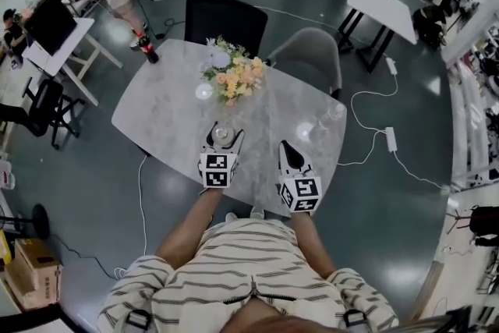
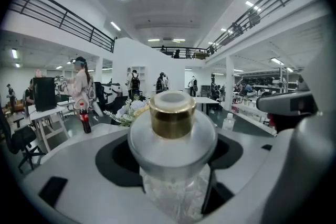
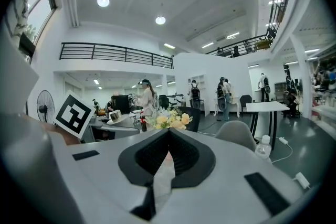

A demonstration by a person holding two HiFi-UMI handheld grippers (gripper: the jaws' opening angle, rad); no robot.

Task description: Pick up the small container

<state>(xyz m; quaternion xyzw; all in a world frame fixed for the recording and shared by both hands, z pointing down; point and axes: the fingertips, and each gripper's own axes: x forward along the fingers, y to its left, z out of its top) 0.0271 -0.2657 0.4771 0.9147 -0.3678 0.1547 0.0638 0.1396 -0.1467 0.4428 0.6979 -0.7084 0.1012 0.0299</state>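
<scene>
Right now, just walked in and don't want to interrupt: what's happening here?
A person at the marble table holds a gripper in each hand. The left gripper is closed on the small container, a clear jar with a gold cap. The right gripper is shut and empty beside it.

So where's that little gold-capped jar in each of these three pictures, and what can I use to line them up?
Head view: the small container is just left of centre, between the jaws of the left gripper.
Left gripper view: dead centre, gold cap on top.
Right gripper view: not in it.
Shared landmark: the flower bouquet, seen behind the jar and above the right gripper's jaws.
</scene>
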